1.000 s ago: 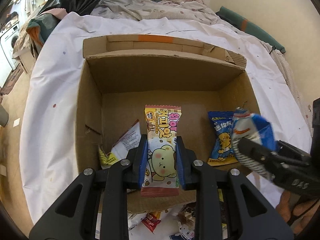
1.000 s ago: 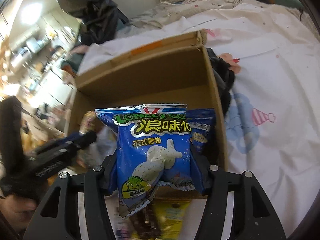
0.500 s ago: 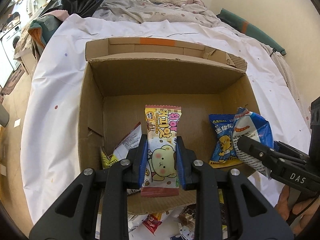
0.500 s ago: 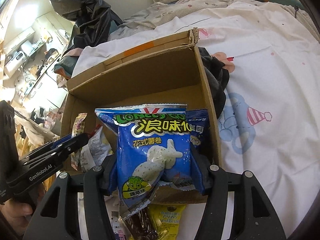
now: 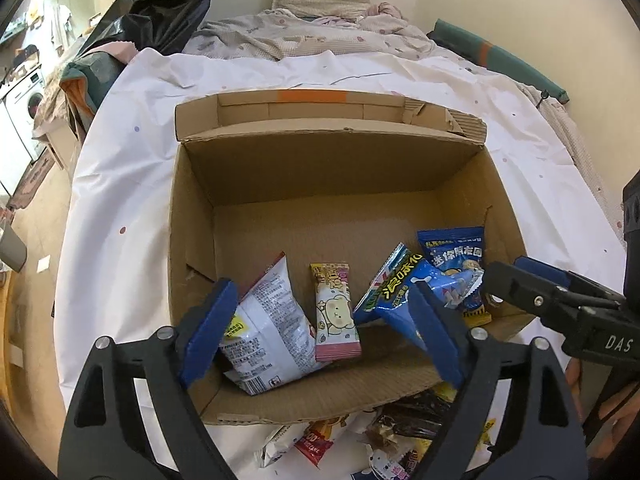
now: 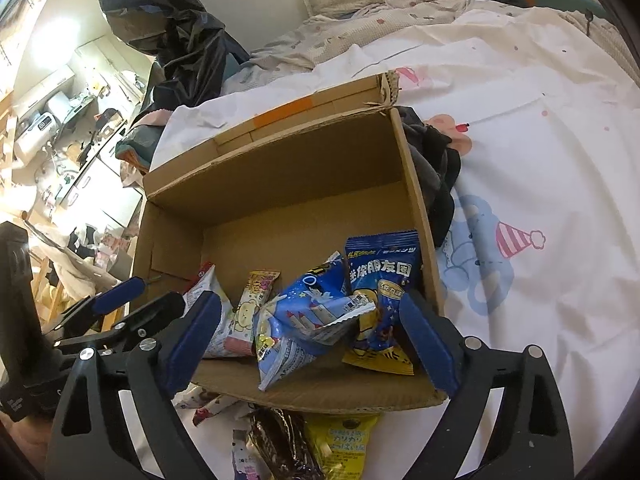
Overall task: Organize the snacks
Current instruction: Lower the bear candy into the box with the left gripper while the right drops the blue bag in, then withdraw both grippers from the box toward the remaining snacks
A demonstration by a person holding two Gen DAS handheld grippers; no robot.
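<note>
You hold both grippers angled down over the near edge of the cardboard box [image 5: 192, 248]. The pink bear-print candy packet [image 5: 335, 312] now lies on the box floor beside a white bag [image 5: 264, 332], and the blue chip bag [image 6: 308, 320] slumps against a dark blue packet [image 6: 384, 280]. Your left gripper [image 5: 320, 332] and right gripper [image 6: 308, 336] have just been opening; both jaws stand wide, gripping nothing.
</note>
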